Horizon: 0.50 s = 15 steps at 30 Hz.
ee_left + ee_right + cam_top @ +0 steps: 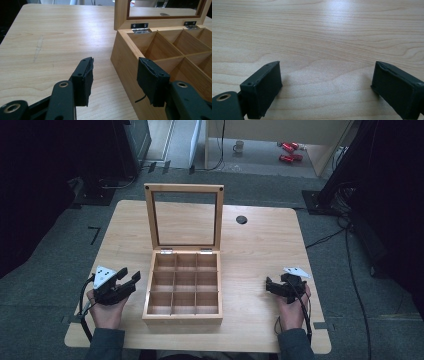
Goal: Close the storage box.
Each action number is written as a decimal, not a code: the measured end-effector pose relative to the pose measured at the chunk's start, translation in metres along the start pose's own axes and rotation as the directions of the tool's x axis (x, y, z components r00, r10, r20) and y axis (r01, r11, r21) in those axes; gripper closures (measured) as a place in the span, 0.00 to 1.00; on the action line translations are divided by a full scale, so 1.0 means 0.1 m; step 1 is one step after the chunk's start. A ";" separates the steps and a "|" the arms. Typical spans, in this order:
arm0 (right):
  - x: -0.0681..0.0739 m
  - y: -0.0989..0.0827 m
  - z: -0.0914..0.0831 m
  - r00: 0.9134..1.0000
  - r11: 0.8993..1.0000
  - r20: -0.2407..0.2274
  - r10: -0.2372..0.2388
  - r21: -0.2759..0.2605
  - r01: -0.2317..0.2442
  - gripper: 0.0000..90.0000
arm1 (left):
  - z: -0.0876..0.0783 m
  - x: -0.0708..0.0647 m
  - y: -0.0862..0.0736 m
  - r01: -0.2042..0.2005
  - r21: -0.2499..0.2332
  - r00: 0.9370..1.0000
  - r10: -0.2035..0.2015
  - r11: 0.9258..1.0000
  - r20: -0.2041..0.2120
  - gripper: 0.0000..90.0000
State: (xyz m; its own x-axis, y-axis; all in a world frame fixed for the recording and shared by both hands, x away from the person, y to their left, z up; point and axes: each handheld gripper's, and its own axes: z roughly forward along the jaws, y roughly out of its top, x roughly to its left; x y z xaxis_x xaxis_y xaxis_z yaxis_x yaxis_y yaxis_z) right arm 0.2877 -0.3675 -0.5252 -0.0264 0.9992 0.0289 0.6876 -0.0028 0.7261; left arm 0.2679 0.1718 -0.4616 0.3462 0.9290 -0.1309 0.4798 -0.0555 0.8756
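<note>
Wooden box [183,292] at the middle of the table [260,245], its lid [184,216] raised upright on two metal hinges [140,27] at the far wall. No brand, label or writing can be read on the box, the table or your tools. The box is pale, smooth-grained wood, square in plan, split by thin wooden partitions into nine open cells, three by three. The lid is a wooden frame around a clear pane, with two dark round studs at its top corners. The table is light wood-grain laminate with rounded corners and a dark round port beyond the box to its right.

Your left gripper [131,276] sits just left of the box, near its front corner; its jaws stand apart with nothing between them, one black padded jaw close to the box's side wall. Your right gripper [269,285] rests well right of the box, jaws spread wide over bare table, holding nothing.
</note>
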 end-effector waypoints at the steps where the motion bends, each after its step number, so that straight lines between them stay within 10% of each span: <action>1: 0.00 0.00 0.00 1.000 1.000 0.000 0.000 0.000 0.000 0.09 | 0.00 0.00 0.00 0.000 0.000 1.000 0.000 1.000 0.000 0.52; 15: 0.01 0.00 -0.01 1.000 1.000 -0.009 -0.008 -0.012 0.008 0.19 | 0.01 0.01 -0.01 0.008 0.018 1.000 -0.008 1.000 0.014 0.51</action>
State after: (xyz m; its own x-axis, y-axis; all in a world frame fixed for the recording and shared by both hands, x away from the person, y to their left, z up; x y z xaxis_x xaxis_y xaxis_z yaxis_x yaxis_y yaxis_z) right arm 0.2865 -0.3670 -0.5246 -0.0387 0.9988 0.0296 0.6782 0.0045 0.7348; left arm 0.2682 0.1724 -0.4631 0.3531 0.9244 -0.1445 0.4971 -0.0545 0.8660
